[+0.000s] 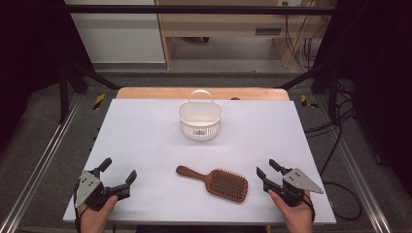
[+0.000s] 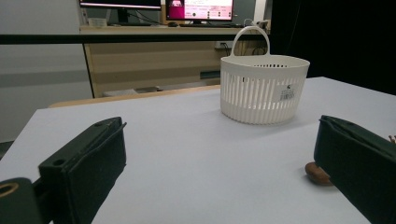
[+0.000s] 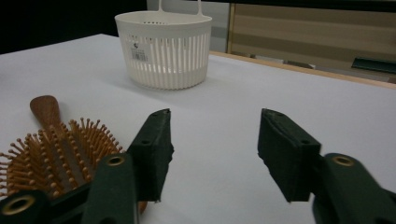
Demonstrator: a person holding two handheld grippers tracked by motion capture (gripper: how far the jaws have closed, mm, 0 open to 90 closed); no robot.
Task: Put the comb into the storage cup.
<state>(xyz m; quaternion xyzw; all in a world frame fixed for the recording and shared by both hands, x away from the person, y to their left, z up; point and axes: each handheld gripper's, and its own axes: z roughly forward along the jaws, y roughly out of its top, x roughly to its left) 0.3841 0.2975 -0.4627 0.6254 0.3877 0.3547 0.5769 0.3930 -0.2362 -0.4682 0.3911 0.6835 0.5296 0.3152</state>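
While both tools rest near the desk's six o'clock edge, the wooden hairbrush lies bristles-up between them, its handle pointing toward ten o'clock. At seven o'clock, the left tool stands wide open with nothing between its jaws. At five o'clock, just beside the brush head and seemingly apart from it, the right tool is partly open and equally empty. A white slotted basket stands upright toward twelve o'clock, well apart.

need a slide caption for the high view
Wooden hairbrush on a white table, white basket behind it, open tongs at left and right.
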